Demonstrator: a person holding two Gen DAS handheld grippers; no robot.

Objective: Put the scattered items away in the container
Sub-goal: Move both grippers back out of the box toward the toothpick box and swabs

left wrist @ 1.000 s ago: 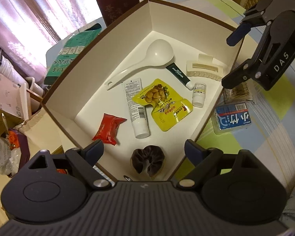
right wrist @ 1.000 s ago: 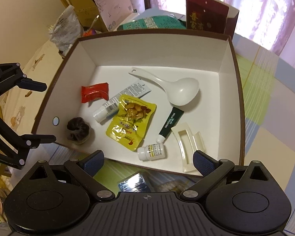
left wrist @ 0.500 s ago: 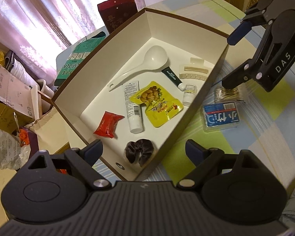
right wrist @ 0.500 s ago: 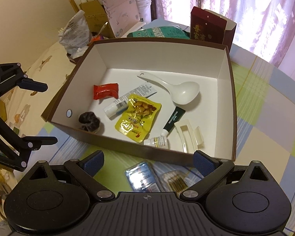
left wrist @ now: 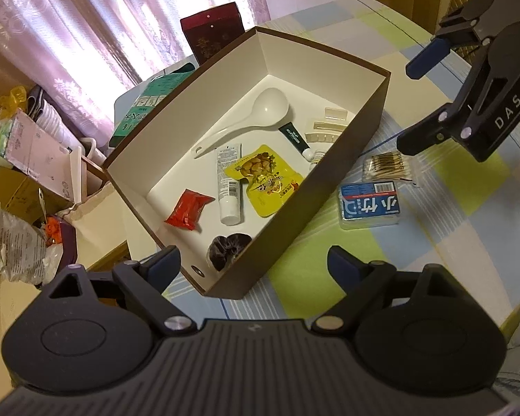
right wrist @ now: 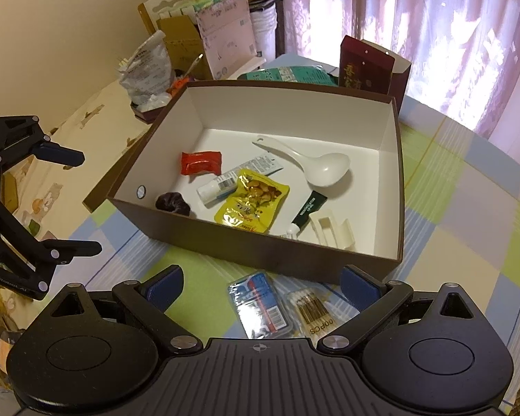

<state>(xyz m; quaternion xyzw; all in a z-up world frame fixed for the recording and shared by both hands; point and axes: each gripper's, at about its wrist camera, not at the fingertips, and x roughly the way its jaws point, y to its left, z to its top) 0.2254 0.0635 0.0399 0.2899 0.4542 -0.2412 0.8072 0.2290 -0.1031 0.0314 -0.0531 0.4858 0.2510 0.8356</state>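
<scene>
A brown box (left wrist: 343, 170) with a white inside (right wrist: 388, 159) holds a white spoon (right wrist: 315, 166), a yellow snack pouch (right wrist: 253, 201), a red packet (right wrist: 201, 163), a white tube (left wrist: 229, 187), a green tube (right wrist: 308, 211), a cream hair clip (right wrist: 332, 230) and a dark scrunchie (left wrist: 227, 246). Outside it on the checked cloth lie a blue floss pack (left wrist: 369, 204) (right wrist: 260, 306) and a cotton swab pack (left wrist: 386, 166) (right wrist: 312, 308). My left gripper (left wrist: 253, 260) (right wrist: 83, 201) is open and empty above the box's near corner. My right gripper (right wrist: 261, 277) (left wrist: 412, 104) is open and empty above the two packs.
A dark red carton (right wrist: 365, 67) and a green packet (left wrist: 145, 114) stand behind the box. Cardboard boxes, bags and clutter (right wrist: 187, 48) crowd a side table to the left. Curtains (left wrist: 86, 27) hang at the back. The checked cloth (right wrist: 468, 208) spreads to the right.
Both grippers have pulled back and risen from the box, so it looks smaller. The floss pack and swab pack now show in full in the right wrist view. Both stay open.
</scene>
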